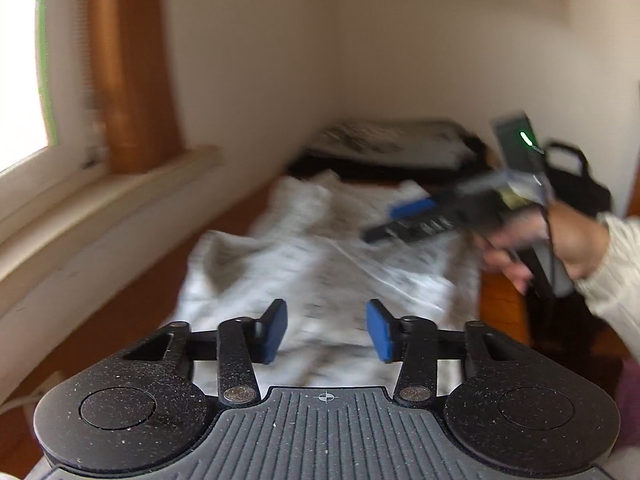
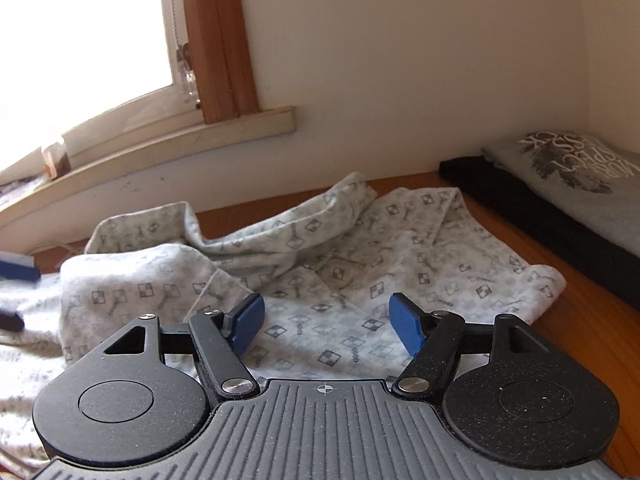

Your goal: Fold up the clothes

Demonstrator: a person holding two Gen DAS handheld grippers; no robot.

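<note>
Left wrist view: your left tool [image 1: 327,330] spread, empty, above the patterned garment [image 1: 320,256] lying rumpled on the table [image 1: 500,300].

Right wrist view: your right tool [image 2: 327,322] spread, empty. Garment unfolded mid-table; folded shirts [image 2: 580,184] in the far right corner.

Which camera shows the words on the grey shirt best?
The right wrist view: the grey shirt is sharp there, its print readable though upside down. In the left wrist view it is far off and blurred, its lettering unreadable.
</note>
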